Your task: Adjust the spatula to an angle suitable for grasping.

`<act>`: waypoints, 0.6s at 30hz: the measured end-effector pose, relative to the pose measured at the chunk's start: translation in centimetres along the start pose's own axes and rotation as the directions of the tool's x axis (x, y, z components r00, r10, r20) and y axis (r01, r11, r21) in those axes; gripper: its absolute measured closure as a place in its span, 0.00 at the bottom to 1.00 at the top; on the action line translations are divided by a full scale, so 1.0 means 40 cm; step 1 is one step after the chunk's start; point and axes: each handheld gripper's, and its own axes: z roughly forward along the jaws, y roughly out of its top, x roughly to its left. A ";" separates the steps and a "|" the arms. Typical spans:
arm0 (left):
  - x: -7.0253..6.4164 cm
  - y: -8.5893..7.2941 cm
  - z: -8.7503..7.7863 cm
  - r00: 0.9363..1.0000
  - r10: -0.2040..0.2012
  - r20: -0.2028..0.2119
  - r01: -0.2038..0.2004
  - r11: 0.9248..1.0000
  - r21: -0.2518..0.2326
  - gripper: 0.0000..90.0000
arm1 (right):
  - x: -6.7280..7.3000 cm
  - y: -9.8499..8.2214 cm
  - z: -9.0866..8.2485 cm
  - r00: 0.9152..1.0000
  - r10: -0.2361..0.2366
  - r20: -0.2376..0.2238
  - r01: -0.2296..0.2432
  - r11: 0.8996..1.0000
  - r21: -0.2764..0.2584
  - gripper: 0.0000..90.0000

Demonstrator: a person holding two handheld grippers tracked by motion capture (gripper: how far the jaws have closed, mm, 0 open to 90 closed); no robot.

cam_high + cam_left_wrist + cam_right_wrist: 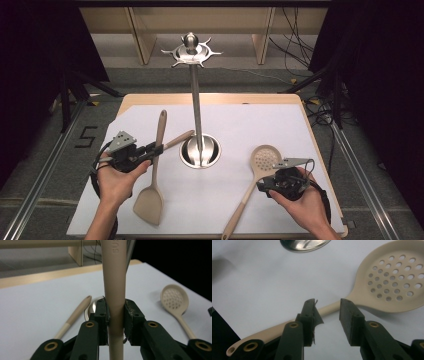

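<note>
We find the left gripper [156, 149] clamped on the handle of a beige spatula [151, 192]; in the left gripper view the pads press that handle [114, 290] from both sides. In the high view the spatula's blade points toward the person and sits low over the white table cover [260, 125], while its handle runs up past the jaws. We cannot tell whether the blade touches the cover.

We note the right gripper [261, 184] with jaws apart and nothing between the pads. In the right gripper view the slotted spoon [387, 280] lies flat on the cover just beyond the fingertips, its neck passing behind the gap.

A steel utensil stand [198, 150] rises at the centre of the table, its hook ring [190, 52] at the top. A further beige handle [75, 315] lies beside the stand's base.
</note>
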 end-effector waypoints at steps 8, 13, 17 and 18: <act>0.028 0.023 -0.032 0.998 0.039 0.047 -0.035 0.996 -0.086 0.82 | -0.014 0.003 -0.002 0.998 -0.063 0.013 0.063 0.996 -0.062 0.73; 0.030 0.032 -0.038 0.993 0.095 0.067 -0.088 0.991 -0.098 0.82 | -0.016 0.003 -0.006 0.999 -0.045 0.002 0.045 0.996 -0.079 0.73; 0.024 0.039 -0.038 0.989 0.126 0.081 -0.116 0.986 -0.119 0.82 | -0.020 0.001 -0.009 0.998 -0.062 0.028 0.065 0.992 -0.106 0.73; 0.022 0.040 -0.038 0.988 0.129 0.086 -0.118 0.985 -0.122 0.82 | -0.021 0.002 -0.011 0.998 -0.059 0.024 0.061 0.992 -0.110 0.73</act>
